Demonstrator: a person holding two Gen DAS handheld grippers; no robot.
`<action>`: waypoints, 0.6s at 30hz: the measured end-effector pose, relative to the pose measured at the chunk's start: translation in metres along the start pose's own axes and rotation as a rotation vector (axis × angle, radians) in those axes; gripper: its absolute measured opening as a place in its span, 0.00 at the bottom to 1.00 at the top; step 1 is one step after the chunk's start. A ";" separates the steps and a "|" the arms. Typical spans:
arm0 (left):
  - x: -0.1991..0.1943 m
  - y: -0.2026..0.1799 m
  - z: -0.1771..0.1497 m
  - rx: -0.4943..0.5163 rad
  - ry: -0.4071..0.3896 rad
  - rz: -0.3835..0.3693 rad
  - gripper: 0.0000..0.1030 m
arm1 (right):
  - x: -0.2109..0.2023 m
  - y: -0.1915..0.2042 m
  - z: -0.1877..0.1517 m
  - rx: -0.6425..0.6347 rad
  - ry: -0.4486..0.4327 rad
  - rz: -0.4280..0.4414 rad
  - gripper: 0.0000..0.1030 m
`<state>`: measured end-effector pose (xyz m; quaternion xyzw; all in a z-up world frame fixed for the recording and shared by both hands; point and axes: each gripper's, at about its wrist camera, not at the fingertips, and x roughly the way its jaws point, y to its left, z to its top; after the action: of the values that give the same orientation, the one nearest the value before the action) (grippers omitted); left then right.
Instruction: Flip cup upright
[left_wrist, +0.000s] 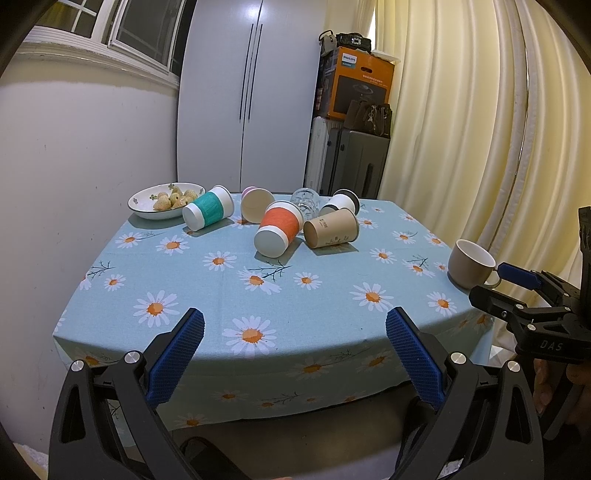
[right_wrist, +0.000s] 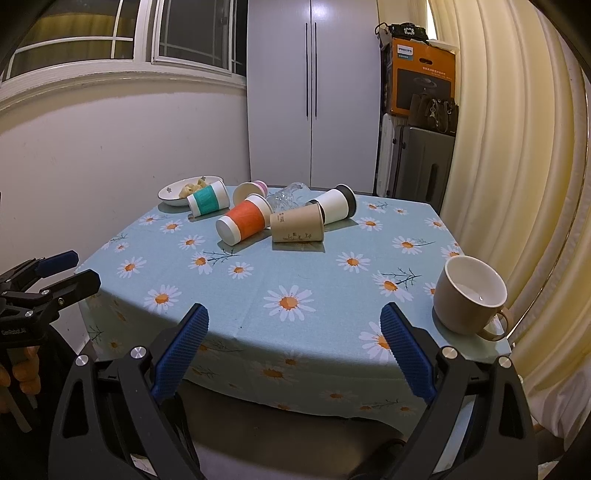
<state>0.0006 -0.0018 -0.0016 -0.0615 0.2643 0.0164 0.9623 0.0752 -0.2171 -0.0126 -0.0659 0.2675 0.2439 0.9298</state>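
Note:
Several cups lie on their sides at the far middle of the table: a teal-sleeved cup (left_wrist: 208, 213) (right_wrist: 207, 199), an orange-sleeved cup (left_wrist: 277, 229) (right_wrist: 244, 219), a brown paper cup (left_wrist: 331, 228) (right_wrist: 297, 223), a white cup with a dark lid (left_wrist: 341, 202) (right_wrist: 335, 204), a pink cup (left_wrist: 255, 204) (right_wrist: 249, 190) and a clear glass (left_wrist: 305, 202) (right_wrist: 289, 196). A beige mug (left_wrist: 471, 263) (right_wrist: 470, 295) stands upright at the near right edge. My left gripper (left_wrist: 294, 332) is open and empty over the near edge. My right gripper (right_wrist: 294, 326) is open and empty, left of the mug.
A white bowl of snacks (left_wrist: 164, 200) (right_wrist: 186, 189) sits at the far left. The table has a daisy-print cloth (left_wrist: 258, 280). A white cabinet (left_wrist: 247, 92), a suitcase (left_wrist: 360, 162), an orange box (left_wrist: 360, 83) and cream curtains (left_wrist: 480, 129) stand behind.

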 end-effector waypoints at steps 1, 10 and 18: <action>0.000 0.000 0.000 0.000 0.000 0.001 0.93 | 0.000 0.000 0.000 0.000 0.000 0.000 0.90; 0.000 0.000 0.000 0.001 0.001 0.001 0.93 | 0.000 0.002 0.001 0.000 0.001 -0.001 0.90; 0.000 -0.002 0.000 0.001 0.002 0.001 0.93 | 0.002 0.000 -0.002 0.000 0.005 -0.001 0.90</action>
<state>0.0004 -0.0040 -0.0018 -0.0610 0.2652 0.0168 0.9621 0.0756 -0.2170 -0.0148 -0.0668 0.2695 0.2432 0.9294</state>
